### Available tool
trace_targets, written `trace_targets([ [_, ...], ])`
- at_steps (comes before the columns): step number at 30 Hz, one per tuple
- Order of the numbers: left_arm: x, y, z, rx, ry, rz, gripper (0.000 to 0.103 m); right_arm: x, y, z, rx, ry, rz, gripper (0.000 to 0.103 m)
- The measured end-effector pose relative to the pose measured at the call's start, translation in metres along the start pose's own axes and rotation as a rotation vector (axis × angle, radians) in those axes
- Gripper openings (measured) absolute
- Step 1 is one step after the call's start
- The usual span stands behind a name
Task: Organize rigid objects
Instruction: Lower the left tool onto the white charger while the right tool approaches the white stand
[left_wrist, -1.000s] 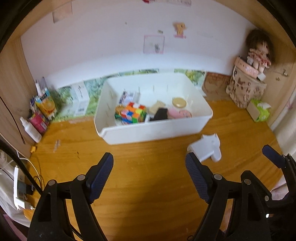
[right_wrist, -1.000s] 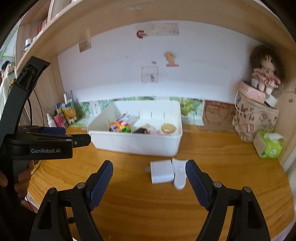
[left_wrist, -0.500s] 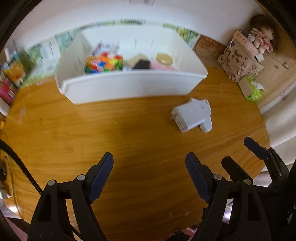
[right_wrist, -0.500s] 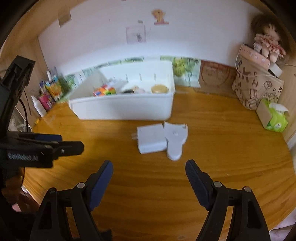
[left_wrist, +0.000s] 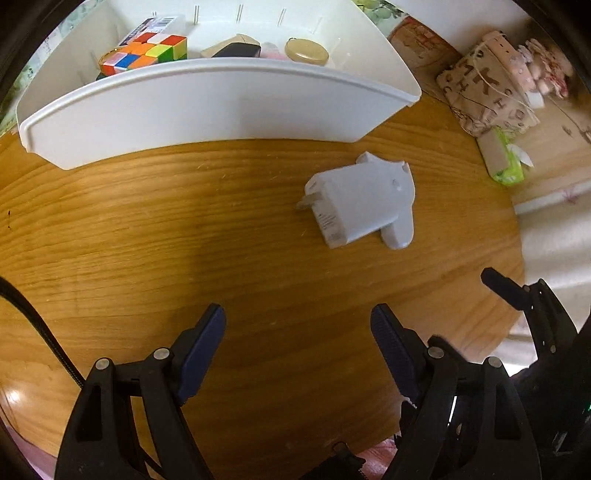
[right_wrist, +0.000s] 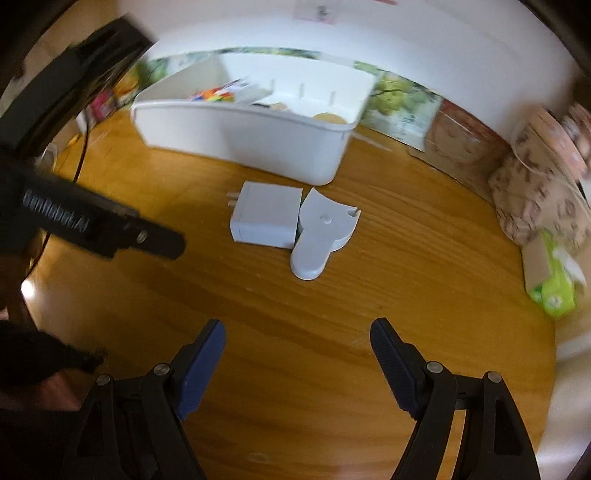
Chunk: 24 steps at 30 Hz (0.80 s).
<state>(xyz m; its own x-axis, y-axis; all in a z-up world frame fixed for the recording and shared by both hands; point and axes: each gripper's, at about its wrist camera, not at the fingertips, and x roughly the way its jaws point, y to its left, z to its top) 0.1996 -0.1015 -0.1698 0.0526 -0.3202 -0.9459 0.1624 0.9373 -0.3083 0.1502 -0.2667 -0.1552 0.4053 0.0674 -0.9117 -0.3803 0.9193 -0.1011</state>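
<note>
Bin rim hides most contents — one colour cube shows.
Two white pieces on wood: charger, flat part; left gripper and right gripper gape, empty.

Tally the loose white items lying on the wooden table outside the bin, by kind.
Plug adapter: 1
Flat paddle-shaped plastic piece: 1
Total: 2
</note>
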Motion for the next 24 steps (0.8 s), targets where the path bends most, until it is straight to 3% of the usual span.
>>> trace_targets([
  [12,0.009,-0.033,0.008,-0.248,-0.094,0.020,0.086,0.003,-0.038,0.009,-0.359,-0.062,0.097,0.081],
  [24,0.020,-0.038,0.039,-0.374,-0.131,0.097,0.086,0.038,-0.058,0.041,-0.506,-0.106,0.242,0.081],
])
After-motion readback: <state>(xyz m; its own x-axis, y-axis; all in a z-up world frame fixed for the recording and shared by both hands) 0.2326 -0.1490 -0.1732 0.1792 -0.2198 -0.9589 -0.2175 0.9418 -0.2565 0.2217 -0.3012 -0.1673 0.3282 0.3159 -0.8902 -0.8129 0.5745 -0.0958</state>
